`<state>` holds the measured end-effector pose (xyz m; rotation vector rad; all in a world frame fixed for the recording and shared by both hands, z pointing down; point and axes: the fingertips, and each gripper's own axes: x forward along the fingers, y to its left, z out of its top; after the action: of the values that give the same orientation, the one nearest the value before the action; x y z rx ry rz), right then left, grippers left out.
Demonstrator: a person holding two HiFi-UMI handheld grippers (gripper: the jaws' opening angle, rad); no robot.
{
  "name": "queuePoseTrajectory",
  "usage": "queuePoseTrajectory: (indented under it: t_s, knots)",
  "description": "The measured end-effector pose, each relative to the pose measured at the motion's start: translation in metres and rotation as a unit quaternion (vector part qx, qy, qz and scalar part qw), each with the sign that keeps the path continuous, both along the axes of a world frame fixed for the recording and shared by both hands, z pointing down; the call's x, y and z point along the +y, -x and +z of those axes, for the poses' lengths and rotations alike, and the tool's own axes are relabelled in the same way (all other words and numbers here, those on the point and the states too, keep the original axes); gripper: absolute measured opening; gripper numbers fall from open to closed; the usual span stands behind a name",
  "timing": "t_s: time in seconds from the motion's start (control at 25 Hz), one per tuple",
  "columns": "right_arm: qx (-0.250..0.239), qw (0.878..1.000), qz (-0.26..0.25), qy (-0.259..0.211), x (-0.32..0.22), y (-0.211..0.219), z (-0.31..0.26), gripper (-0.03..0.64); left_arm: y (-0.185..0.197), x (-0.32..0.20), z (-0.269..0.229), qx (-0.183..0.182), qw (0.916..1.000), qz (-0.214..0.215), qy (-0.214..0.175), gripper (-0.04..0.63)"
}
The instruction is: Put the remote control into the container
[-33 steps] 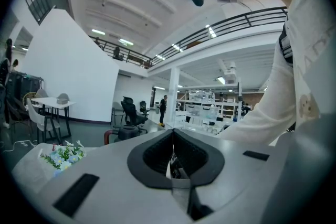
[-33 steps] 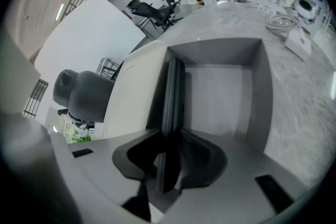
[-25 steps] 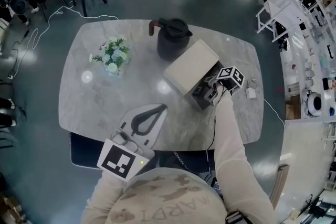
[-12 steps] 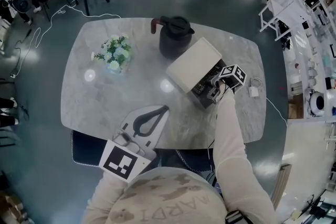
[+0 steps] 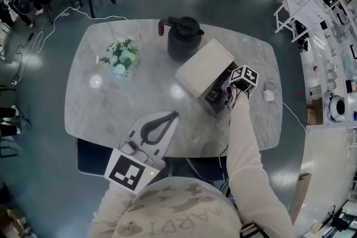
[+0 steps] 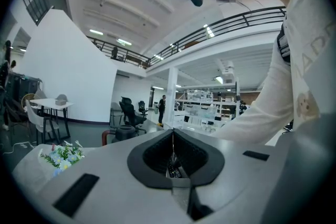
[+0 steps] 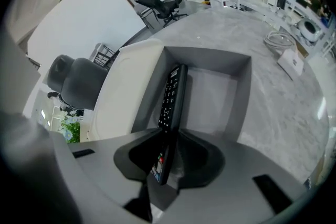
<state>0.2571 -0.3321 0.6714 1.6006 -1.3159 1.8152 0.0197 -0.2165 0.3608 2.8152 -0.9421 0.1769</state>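
Note:
A black remote control (image 7: 171, 105) stands on its edge between the jaws of my right gripper (image 7: 167, 162), which is shut on it. Its far end reaches over the open grey container (image 7: 233, 96), whose cream lid (image 7: 123, 89) is slid off to the left. In the head view the right gripper (image 5: 229, 93) sits at the container (image 5: 213, 106) with the remote control (image 5: 213, 92) over its open end. My left gripper (image 5: 158, 126) hangs near the table's front edge, shut and holding nothing. In its own view the left gripper (image 6: 172, 157) has its jaws pressed together.
On the marble table (image 5: 111, 108) stand a black kettle (image 5: 183, 39) behind the container and a small bunch of flowers (image 5: 120, 58) at the left. A white charger with a coiled cable (image 5: 268, 92) lies right of the container. Office chairs stand beyond the table.
My right gripper has moved slightly up and left with the remote control, further over the open container. The left gripper has stayed where it was.

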Motion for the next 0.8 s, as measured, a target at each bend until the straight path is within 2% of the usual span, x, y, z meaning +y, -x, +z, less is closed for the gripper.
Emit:
queuePoseTrajectory:
  t_s: [0.16, 0.28, 0.4, 0.6, 0.8]
  knots:
    - [-0.018, 1.0, -0.007, 0.014, 0.005, 0.002, -0.001, 0.095, -0.001, 0.002, -0.001, 0.0, 1.0, -0.002, 0.0, 0.012]
    - [-0.013, 1.0, -0.007, 0.02, 0.008, 0.001, 0.002, 0.094, -0.002, 0.003, -0.001, 0.001, 1.0, -0.001, 0.0, 0.012]
    - [0.0, 1.0, -0.001, 0.005, 0.004, 0.0, 0.005, 0.095, -0.004, 0.003, 0.001, 0.001, 1.0, -0.001, -0.001, 0.012]
    - [-0.025, 0.999, 0.034, -0.016, -0.003, 0.006, 0.005, 0.095, -0.007, 0.006, 0.0, -0.005, 1.0, 0.001, -0.003, 0.012]
    - [0.01, 1.0, -0.022, 0.008, 0.003, 0.003, 0.004, 0.093, -0.008, 0.008, -0.001, -0.006, 1.0, 0.001, -0.001, 0.012]
